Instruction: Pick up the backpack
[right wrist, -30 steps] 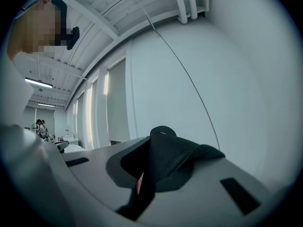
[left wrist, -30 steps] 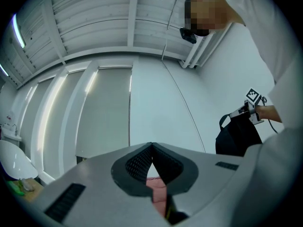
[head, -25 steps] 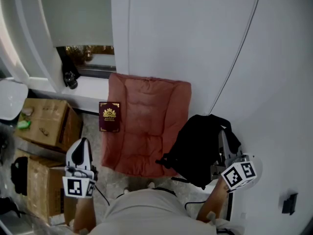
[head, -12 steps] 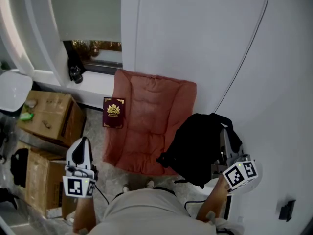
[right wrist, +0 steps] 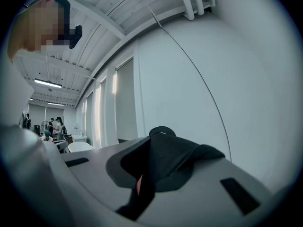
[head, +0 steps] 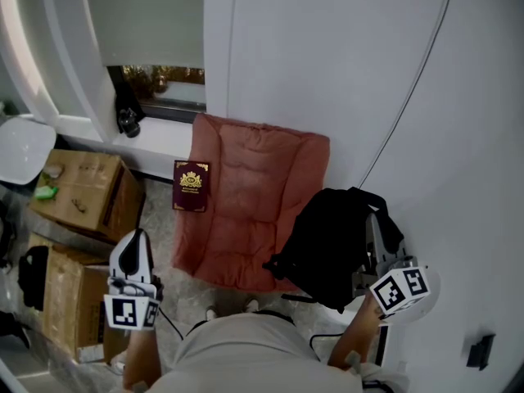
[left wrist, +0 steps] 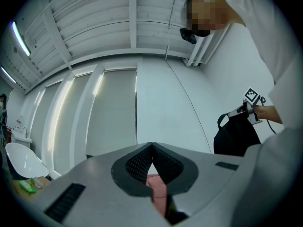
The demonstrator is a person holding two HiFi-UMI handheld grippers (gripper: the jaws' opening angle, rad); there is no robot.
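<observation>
**A:** Head view first: where is the bag?

**B:** One black fabric backpack (head: 332, 248) hangs at the person's right, directly under the right tongs (head: 375, 223), with its top strap looped at their tips. Its long axis runs down and slightly leftward in the picture. The lower end overlaps the right edge of the one quilted red cushion seat (head: 246, 211), which is propped against the white wall (head: 327, 72).

**A:** And the other hand?

**B:** The left tongs (head: 137, 240) are well apart from it, across the person's body, beside two brown cardboard boxes (head: 78, 199). One maroon book with a gold emblem (head: 190, 187) sits at the cushion's left edge.

**A:** Left gripper view?

**B:** The pads are pressed tip to tip with nothing gripped. Only the cushion's pink shows through the gap behind them. The backpack sits far off to the right there.

**A:** Right gripper view?

**B:** The jaws are clamped narrow on a fold of the backpack's black strap, which drapes over them.

**A:** So which hand matters?

**B:** The right one. The load hangs from it, so any further lift looks to be straight up. Whether the bottom is clear of the floor can't be told.
</observation>
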